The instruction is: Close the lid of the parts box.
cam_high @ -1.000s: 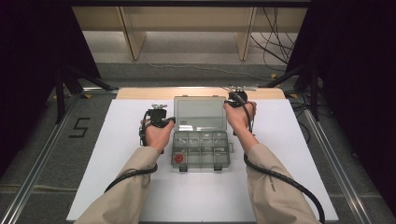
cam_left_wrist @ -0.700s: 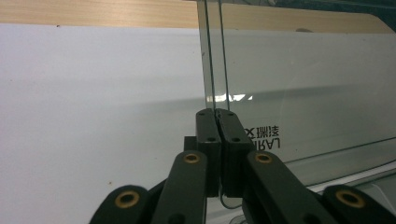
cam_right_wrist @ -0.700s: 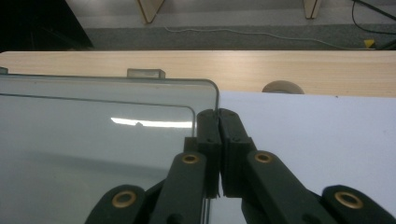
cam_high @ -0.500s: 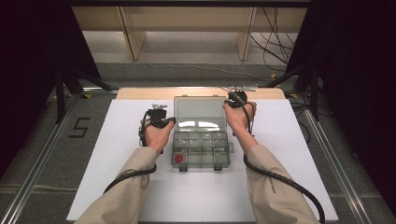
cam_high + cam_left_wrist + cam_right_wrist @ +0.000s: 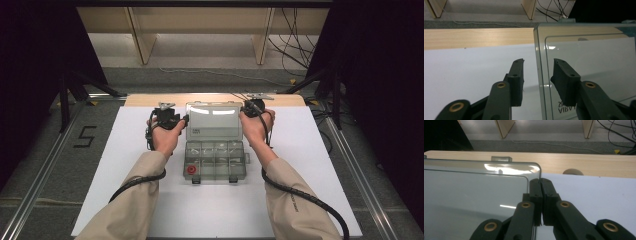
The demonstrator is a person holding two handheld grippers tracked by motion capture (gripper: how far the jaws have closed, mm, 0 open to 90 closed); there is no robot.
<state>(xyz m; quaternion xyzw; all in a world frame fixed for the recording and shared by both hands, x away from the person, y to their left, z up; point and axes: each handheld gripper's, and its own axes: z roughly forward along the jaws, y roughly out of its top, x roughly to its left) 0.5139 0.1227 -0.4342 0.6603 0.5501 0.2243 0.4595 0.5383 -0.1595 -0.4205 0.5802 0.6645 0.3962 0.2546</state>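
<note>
The clear plastic organizer box [image 5: 215, 152] lies at the centre of the high view on the white table [image 5: 320, 165], its lid [image 5: 214, 121] thrown open toward the upper part of the frame. A red part [image 5: 192, 169] sits in its lower left compartment.

The left gripper [image 5: 537, 68] has just been opening; its jaws now stand apart on both sides of the lid's edge, not pressing it. The right gripper [image 5: 540, 180] is closed on the lid's other edge, near its corner.

I judge that the lid is being released after opening. Next, the right jaws must also let go.

The gripper views show this contact; the high view shows the compartments.
</note>
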